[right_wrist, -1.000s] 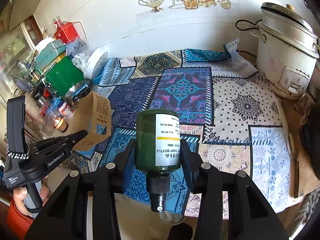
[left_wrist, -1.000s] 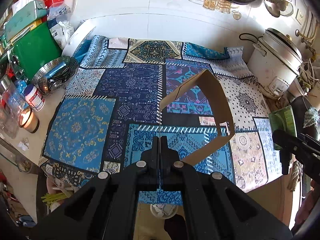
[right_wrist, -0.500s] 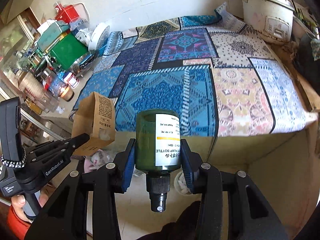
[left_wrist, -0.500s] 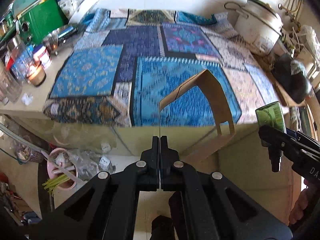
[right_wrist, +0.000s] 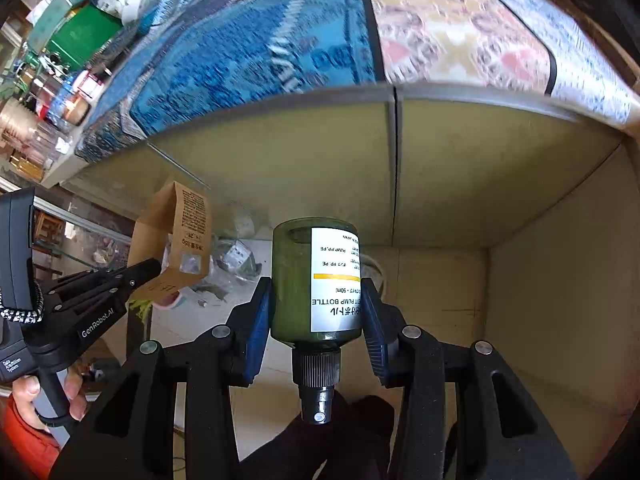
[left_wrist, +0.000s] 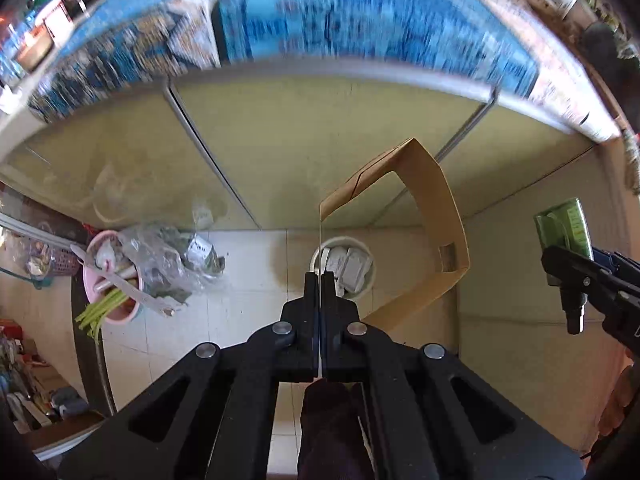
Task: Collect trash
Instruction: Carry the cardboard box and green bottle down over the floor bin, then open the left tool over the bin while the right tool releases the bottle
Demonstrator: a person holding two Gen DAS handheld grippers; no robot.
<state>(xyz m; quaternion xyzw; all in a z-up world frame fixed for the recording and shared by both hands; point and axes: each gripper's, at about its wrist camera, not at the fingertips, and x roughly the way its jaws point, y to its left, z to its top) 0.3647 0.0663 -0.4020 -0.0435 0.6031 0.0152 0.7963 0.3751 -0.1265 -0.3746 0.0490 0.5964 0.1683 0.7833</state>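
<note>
My left gripper (left_wrist: 320,280) is shut on the thin edge of a flattened, open-ended brown cardboard box (left_wrist: 432,216), which hangs over a round white bin (left_wrist: 362,276) on the tiled floor. The bin holds white packets. My right gripper (right_wrist: 316,296) is shut on a dark green pump bottle (right_wrist: 294,280) with a white label, cap toward the camera, blue pads on both sides. In the left wrist view that bottle (left_wrist: 564,228) shows at the far right. The right wrist view has the cardboard box (right_wrist: 180,236) at left in the left gripper (right_wrist: 148,270), held by a hand (right_wrist: 28,396).
The table edge with its patterned blue cloth (left_wrist: 360,20) is above and ahead, with yellowish cabinet panels (left_wrist: 300,140) below it. A pink bowl (left_wrist: 100,244) with a clear plastic bag and green stalks stands left of the bin. A dark foot (left_wrist: 332,420) is under the gripper.
Both grippers sank from above the tabletop to below its edge and tipped down toward the floor. The white bin came into view under the box. Both grips are unchanged.
</note>
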